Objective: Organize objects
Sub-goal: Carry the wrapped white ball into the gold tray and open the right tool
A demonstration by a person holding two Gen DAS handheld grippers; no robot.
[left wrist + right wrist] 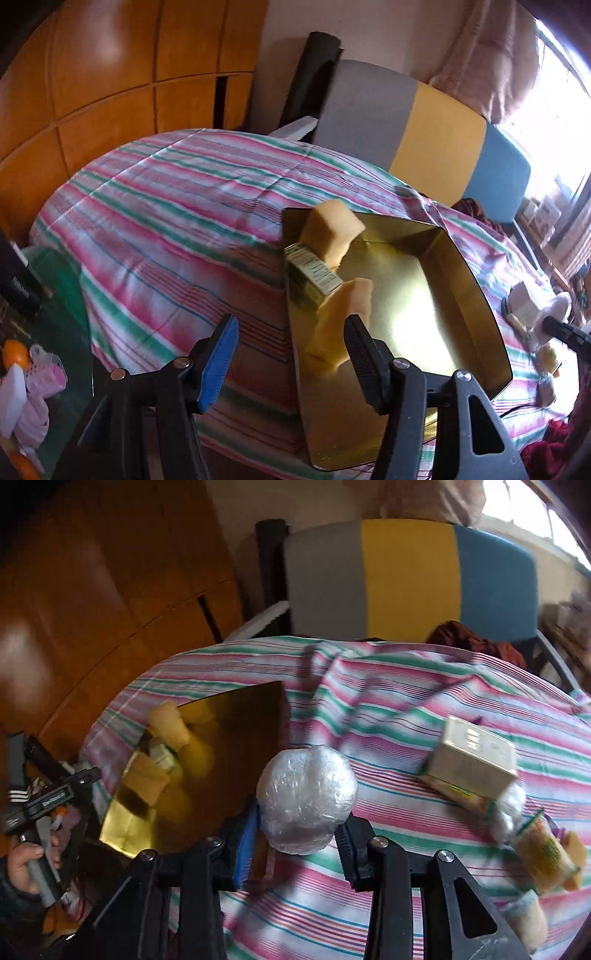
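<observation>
The left gripper (pixel 290 350) hangs over the near left edge of a shallow, gold-coloured metal tray (pixel 476 280) with its fingers moderately wide and nothing between them; the blue-padded finger (pixel 218 354) is over the cloth and the black ribbed finger (pixel 360 350) over the tray's left part. Inside the tray, along its left wall, lie three things in a row: a pale yellow sponge block (pixel 332 232) at the far end, a small olive-green printed box (pixel 312 277) touching it, and a second yellow sponge block (pixel 340 321) nearest the gripper, just at 11 o'clock of the black finger. The tray rests on a table covered with a pink, green and white striped cloth (pixel 177 206).

The right gripper (pixel 295 834) is clamped on a round ball wrapped in clear plastic film (pixel 306 797), which bulges above the two fingers. From this gripper the tray (pixel 236 716) lies at 10 o'clock. At 2 o'clock a cream cardboard box (pixel 476 757) sits on the cloth (pixel 369 709), and at 3 o'clock, near the table's edge, lie a small film-wrapped lump (pixel 509 808) and a clear packet of yellow sponges (pixel 546 849), close together. At 9 o'clock a person's hand (pixel 26 860) grips the left gripper's handle.
</observation>
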